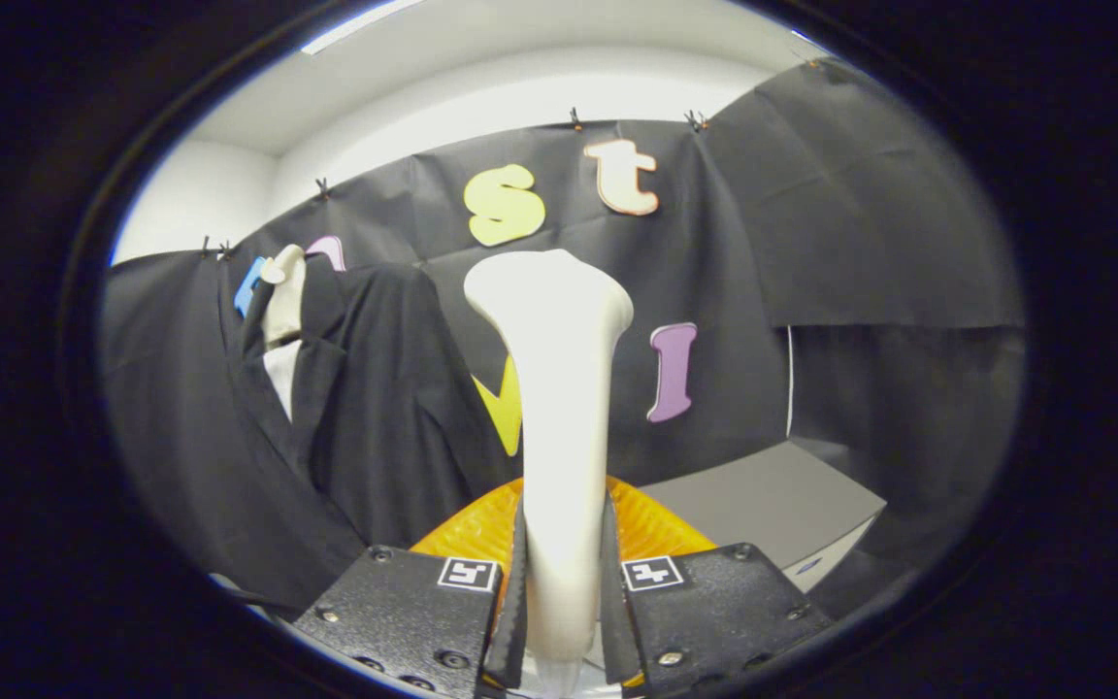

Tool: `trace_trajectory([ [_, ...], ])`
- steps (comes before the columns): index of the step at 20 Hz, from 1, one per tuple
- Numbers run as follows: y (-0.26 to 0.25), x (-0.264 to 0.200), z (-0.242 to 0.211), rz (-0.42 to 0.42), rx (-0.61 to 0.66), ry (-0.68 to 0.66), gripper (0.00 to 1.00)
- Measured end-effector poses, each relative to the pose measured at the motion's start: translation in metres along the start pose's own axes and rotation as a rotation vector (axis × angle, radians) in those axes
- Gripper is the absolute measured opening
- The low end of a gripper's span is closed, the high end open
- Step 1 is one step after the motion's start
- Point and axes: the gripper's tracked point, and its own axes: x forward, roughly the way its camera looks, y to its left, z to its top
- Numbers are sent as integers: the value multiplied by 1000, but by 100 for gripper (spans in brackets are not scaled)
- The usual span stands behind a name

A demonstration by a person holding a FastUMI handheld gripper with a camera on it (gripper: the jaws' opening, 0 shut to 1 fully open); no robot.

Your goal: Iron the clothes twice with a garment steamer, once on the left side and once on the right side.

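My gripper (pixel 562 592) is shut on the white garment steamer (pixel 559 388), both fingers pressing on its handle. The steamer stands upright between the fingers, its flared head at the top. Its orange base (pixel 651 529) shows just behind the fingers. A black jacket (pixel 365 408) hangs on a white mannequin form (pixel 282 306) to the left of the steamer and farther back, with a white shirt front showing at the collar. The steamer head is apart from the jacket.
A grey box (pixel 772 500) sits low to the right, beyond the fingers. Black cloth walls close the booth behind the jacket and on the right side.
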Motion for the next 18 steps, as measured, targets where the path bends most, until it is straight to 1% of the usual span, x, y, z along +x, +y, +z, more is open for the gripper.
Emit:
trace_trajectory([
  [6,91,-7,36,-13,-50,-105,34],
  [10,135,2,50,-25,-77,-137,34],
  [13,156,14,60,-29,-110,-157,34],
  [18,181,40,58,-12,-130,-133,34],
])
